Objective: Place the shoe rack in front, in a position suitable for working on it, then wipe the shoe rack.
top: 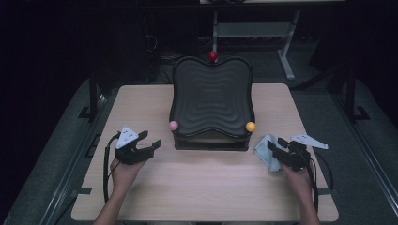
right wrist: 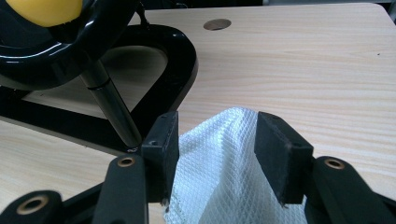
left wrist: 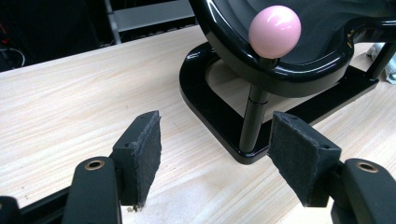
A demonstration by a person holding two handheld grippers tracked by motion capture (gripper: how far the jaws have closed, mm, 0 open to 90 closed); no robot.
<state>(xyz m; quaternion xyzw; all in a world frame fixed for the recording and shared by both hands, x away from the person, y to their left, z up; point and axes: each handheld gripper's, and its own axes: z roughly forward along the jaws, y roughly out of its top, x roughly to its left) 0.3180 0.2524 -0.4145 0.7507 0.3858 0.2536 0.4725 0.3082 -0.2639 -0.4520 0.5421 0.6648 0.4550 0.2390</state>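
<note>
A black wavy tray [top: 211, 101] stands on a black stand in the middle of the wooden table [top: 202, 187]. It carries a pink ball [top: 173, 125] at its near left corner, a yellow ball [top: 250, 126] at its near right corner and a red ball [top: 213, 56] at its far edge. My left gripper [top: 151, 139] is open and holds nothing, just short of the stand's leg below the pink ball [left wrist: 274, 31]. My right gripper [right wrist: 217, 154] is open, and a white mesh cloth [right wrist: 219, 177] lies loose between its jaws, beside the stand under the yellow ball [right wrist: 44, 11].
The stand's black base frame [left wrist: 205, 112] rests flat on the table, with a thin post [right wrist: 109, 105] at each near corner. A round hole [right wrist: 217, 23] is cut in the tabletop to the right of the tray. Dark floor and a desk frame [top: 253, 28] lie beyond the table.
</note>
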